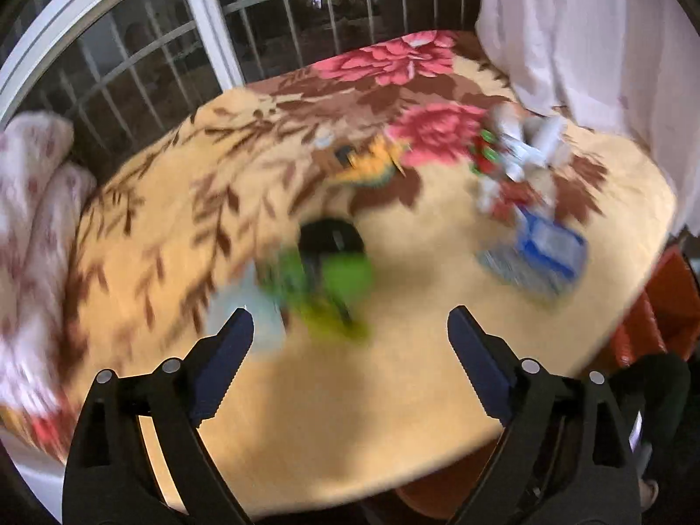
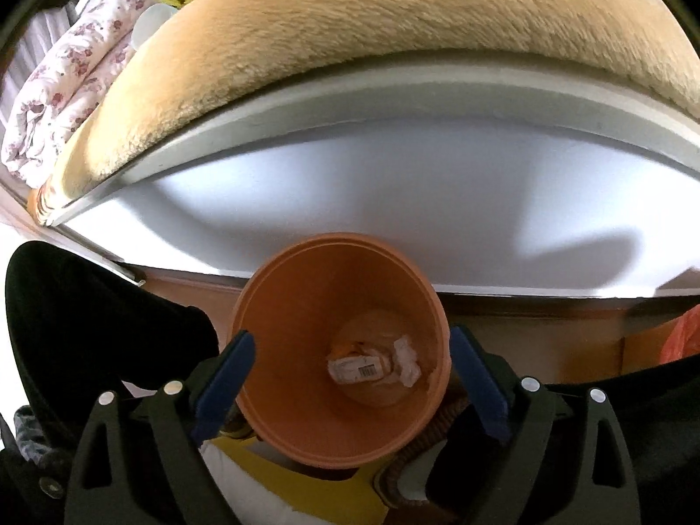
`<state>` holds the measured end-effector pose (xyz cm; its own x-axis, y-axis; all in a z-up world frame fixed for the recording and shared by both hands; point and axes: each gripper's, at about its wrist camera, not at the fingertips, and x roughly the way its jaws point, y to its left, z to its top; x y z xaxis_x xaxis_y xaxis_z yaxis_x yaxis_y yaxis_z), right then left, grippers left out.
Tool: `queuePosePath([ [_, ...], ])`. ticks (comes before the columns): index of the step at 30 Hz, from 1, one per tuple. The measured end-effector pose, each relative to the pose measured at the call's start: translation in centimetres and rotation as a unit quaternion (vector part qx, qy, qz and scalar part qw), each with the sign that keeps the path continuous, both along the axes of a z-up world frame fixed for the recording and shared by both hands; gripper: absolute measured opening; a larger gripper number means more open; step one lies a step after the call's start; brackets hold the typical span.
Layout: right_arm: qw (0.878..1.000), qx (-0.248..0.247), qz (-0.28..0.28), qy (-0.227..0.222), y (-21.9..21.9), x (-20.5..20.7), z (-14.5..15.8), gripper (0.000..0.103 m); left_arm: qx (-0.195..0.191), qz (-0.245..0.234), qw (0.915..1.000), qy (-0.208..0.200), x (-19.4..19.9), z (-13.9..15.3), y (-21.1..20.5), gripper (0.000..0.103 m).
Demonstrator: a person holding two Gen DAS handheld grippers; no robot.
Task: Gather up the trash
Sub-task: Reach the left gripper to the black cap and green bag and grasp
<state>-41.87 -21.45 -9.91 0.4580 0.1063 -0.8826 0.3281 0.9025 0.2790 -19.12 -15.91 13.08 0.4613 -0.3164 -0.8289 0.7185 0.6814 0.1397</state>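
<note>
Left wrist view: the left claw (image 1: 350,341) hangs released and empty over the bed (image 1: 415,372), where blurred wrappers (image 1: 516,175) lie scattered; they look light, crumpled and soft, best pinched at a raised fold. Right wrist view alone shows the orange bin (image 2: 341,350), paper scraps (image 2: 372,365) inside, below the released, empty right claw (image 2: 350,363).

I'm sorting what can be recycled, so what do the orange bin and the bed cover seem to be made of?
The orange bin looks like moulded plastic, smooth and matte: even colour, a thin stepped rim, soft highlights. The bed cover looks like plush fleece or a similar pile fabric, with fuzzy fibres standing at its edge and a printed flower pattern in the left view. The fibre type cannot be told.
</note>
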Motion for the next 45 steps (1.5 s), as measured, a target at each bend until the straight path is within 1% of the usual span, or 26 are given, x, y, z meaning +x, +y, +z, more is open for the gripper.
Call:
queuePosePath([
  [2, 1.000, 0.003, -0.007, 0.003, -0.4, -0.1, -0.3, 0.089, 0.021, -0.001, 0.9993, 0.030, 3.4, -0.8, -2.7, 0.088],
  [4, 1.000, 0.006, -0.013, 0.003, -0.6, -0.1, -0.5, 0.089, 0.040, 0.000, 0.9970, 0.067, 6.1, -1.9, -4.4, 0.088],
  [6, 1.000, 0.013, -0.018, 0.002, -0.9, 0.0, -0.7, 0.089, 0.058, 0.010, 0.9946, 0.085, 8.1, -3.0, -5.5, 0.088],
  [8, 0.999, 0.023, -0.022, 0.002, -1.2, 0.1, -1.0, 0.089, 0.079, 0.025, 0.9923, 0.092, 9.3, -4.1, -6.3, 0.088],
  [10, 0.999, 0.032, -0.025, 0.003, -1.4, 0.3, -1.4, 0.090, 0.092, 0.037, 0.9887, 0.113, 10.7, -5.5, -7.0, 0.088],
  [11, 0.999, 0.038, -0.026, 0.004, -1.5, 0.3, -1.6, 0.090, 0.094, 0.041, 0.9874, 0.120, 11.3, -6.0, -7.2, 0.088],
  [14, 0.998, 0.048, -0.028, 0.006, -1.7, 0.4, -1.9, 0.090, 0.098, 0.052, 0.9809, 0.160, 12.5, -7.4, -7.3, 0.088],
  [17, 0.998, 0.058, -0.029, 0.009, -1.7, 0.5, -2.2, 0.090, 0.106, 0.054, 0.9724, 0.201, 13.2, -9.2, -7.5, 0.088],
  [19, 0.998, 0.062, -0.029, 0.011, -1.7, 0.6, -2.4, 0.090, 0.113, 0.058, 0.9676, 0.218, 13.5, -10.3, -7.7, 0.088],
  [21, 0.997, 0.064, -0.031, 0.011, -1.7, 0.5, -2.4, 0.090, 0.115, 0.059, 0.9681, 0.215, 13.5, -10.8, -7.9, 0.088],
  [22, 0.997, 0.065, -0.031, 0.010, -1.7, 0.5, -2.4, 0.090, 0.115, 0.060, 0.9691, 0.210, 13.4, -10.8, -8.0, 0.079],
  [23, 0.997, 0.065, -0.031, 0.011, -1.7, 0.4, -2.3, 0.090, 0.118, 0.062, 0.9700, 0.204, 13.4, -10.9, -8.1, 0.061],
  [24, 0.997, 0.066, -0.031, 0.012, -1.7, 0.4, -2.4, 0.090, 0.128, 0.066, 0.9701, 0.195, 13.4, -11.0, -8.2, 0.058],
  [25, 0.997, 0.066, -0.031, 0.012, -1.7, 0.5, -2.5, 0.090, 0.126, 0.067, 0.9701, 0.196, 13.5, -11.0, -8.2, 0.058],
  [28, 0.997, 0.065, -0.031, 0.012, -1.7, 0.5, -2.5, 0.090, 0.106, 0.072, 0.9722, 0.196, 13.6, -10.4, -7.4, 0.054],
  [30, 0.998, 0.062, -0.030, 0.007, -1.5, 0.5, -2.4, 0.090, 0.084, 0.077, 0.9759, 0.186, 13.3, -9.1, -6.7, 0.053],
  [33, 0.998, 0.051, -0.025, -0.012, -1.2, 0.1, -1.1, 0.090, 0.018, 0.065, 0.9854, 0.156, 11.5, -4.8, -5.1, 0.053],
  [34, 0.999, 0.044, -0.022, -0.023, -1.1, -0.1, -0.2, 0.090, -0.018, 0.057, 0.9879, 0.143, 10.4, -2.8, -4.1, 0.053],
  [35, 0.999, 0.029, -0.013, -0.037, -0.8, -0.2, 1.2, 0.090, -0.045, 0.052, 0.9893, 0.128, 9.5, -1.1, -3.2, 0.053],
  [37, 0.998, -0.008, 0.011, -0.062, -0.2, 0.1, 4.5, 0.090, -0.086, 0.049, 0.9910, 0.090, 7.1, 1.6, -1.4, 0.053],
  [38, 0.995, -0.029, 0.033, -0.092, 0.0, 0.3, 7.4, 0.090, -0.097, 0.052, 0.9914, 0.071, 6.0, 2.3, -0.8, 0.053],
  [39, 0.992, -0.035, 0.044, -0.109, 0.0, 0.6, 8.9, 0.090, -0.106, 0.059, 0.9916, 0.044, 4.2, 2.8, 0.6, 0.053],
  [40, 0.989, -0.039, 0.055, -0.129, -0.2, 1.0, 10.9, 0.090, -0.109, 0.069, 0.9913, 0.026, 3.4, 2.7, 1.0, 0.053],
  [41, 0.985, -0.041, 0.068, -0.155, -0.7, 1.8, 13.5, 0.090, -0.110, 0.078, 0.9907, 0.013, 2.7, 2.5, 1.4, 0.053],
  [43, 0.978, -0.052, 0.084, -0.185, -1.9, 3.6, 17.1, 0.094, -0.117, 0.096, 0.9884, -0.009, 1.0, 1.4, 3.5, 0.053],
  [45, 0.971, -0.089, 0.081, -0.208, -4.0, 6.9, 20.9, 0.096, -0.123, 0.110, 0.9862, -0.015, -0.9, 0.0, 5.1, 0.053],
])
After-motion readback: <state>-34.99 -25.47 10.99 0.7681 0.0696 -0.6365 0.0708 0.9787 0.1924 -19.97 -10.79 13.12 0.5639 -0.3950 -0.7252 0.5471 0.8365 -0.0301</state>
